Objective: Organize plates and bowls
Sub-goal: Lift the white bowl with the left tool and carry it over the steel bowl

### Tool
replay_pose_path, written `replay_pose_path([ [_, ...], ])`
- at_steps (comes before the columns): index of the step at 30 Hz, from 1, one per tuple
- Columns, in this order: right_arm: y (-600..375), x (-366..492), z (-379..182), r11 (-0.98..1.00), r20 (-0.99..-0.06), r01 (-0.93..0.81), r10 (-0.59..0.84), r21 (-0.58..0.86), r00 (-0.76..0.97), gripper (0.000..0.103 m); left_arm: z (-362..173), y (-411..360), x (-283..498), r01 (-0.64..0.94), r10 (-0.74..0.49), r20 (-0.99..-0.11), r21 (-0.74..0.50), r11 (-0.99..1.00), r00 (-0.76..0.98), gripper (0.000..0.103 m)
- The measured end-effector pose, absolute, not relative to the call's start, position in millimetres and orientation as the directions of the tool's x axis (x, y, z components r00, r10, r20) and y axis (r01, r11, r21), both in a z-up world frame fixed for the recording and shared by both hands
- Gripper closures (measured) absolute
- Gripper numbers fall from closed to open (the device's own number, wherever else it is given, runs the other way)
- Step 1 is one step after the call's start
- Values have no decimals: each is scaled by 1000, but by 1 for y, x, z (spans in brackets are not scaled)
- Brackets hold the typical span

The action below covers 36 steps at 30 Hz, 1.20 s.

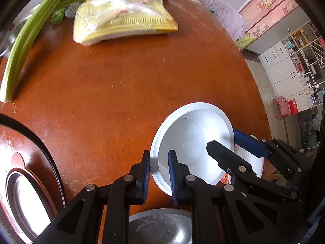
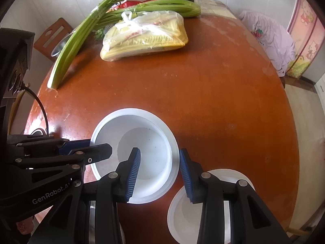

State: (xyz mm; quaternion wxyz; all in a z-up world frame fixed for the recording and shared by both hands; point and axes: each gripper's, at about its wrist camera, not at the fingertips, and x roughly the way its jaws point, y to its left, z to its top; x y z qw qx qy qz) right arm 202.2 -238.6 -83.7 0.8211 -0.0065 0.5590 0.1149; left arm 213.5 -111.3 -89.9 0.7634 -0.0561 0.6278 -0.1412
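A white bowl (image 1: pixel 189 138) (image 2: pixel 146 140) sits near the front of the round brown table (image 2: pixel 203 85). My left gripper (image 1: pixel 159 154) (image 2: pixel 100 144) is shut on the bowl's left rim, one finger inside and the blue pad outside. My right gripper (image 2: pixel 160 150) (image 1: pixel 222 138) straddles the opposite rim. Its outer pad is at the rim, and a gap shows between its inner pad and the bowl wall, so it is open. A second white bowl (image 2: pixel 182 211) (image 1: pixel 251 162) lies just right of the first, under the right gripper.
Long celery stalks (image 2: pixel 67 50) (image 1: pixel 24 46) and a yellow item in a clear bag (image 2: pixel 146 36) (image 1: pixel 126 22) lie at the table's far side. A steel bowl (image 1: pixel 160 227) sits below my left gripper, another steel dish (image 1: pixel 22 199) at far left. A lilac-draped chair (image 2: pixel 270 36) stands beyond the right edge.
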Motion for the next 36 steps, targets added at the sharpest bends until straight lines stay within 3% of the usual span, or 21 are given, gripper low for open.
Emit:
replay_pose_path([
  [36, -185, 91, -4, 956, -838, -272, 239, 114, 490, 61, -8, -60, 100, 139, -231, -915, -195, 971, 332, 87],
])
